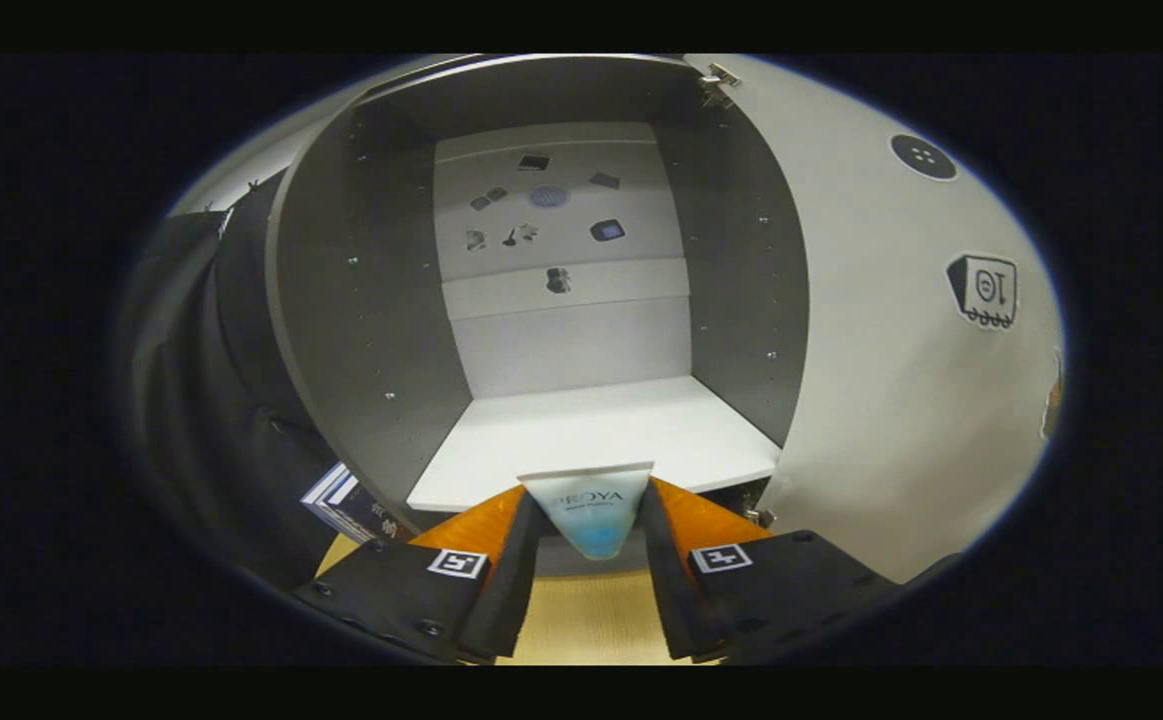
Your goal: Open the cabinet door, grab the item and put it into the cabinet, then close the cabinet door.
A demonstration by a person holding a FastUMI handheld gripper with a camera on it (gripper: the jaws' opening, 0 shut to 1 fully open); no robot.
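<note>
Tube, glossy and tapered, I hold pinched between both fingers before the open matte cabinet.

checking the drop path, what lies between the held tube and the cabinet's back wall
Only bare white shelf floor between the pale blue-tipped squeeze tube, clamped in the jaws, and the stickered grey back wall, per the gripper view.
</note>
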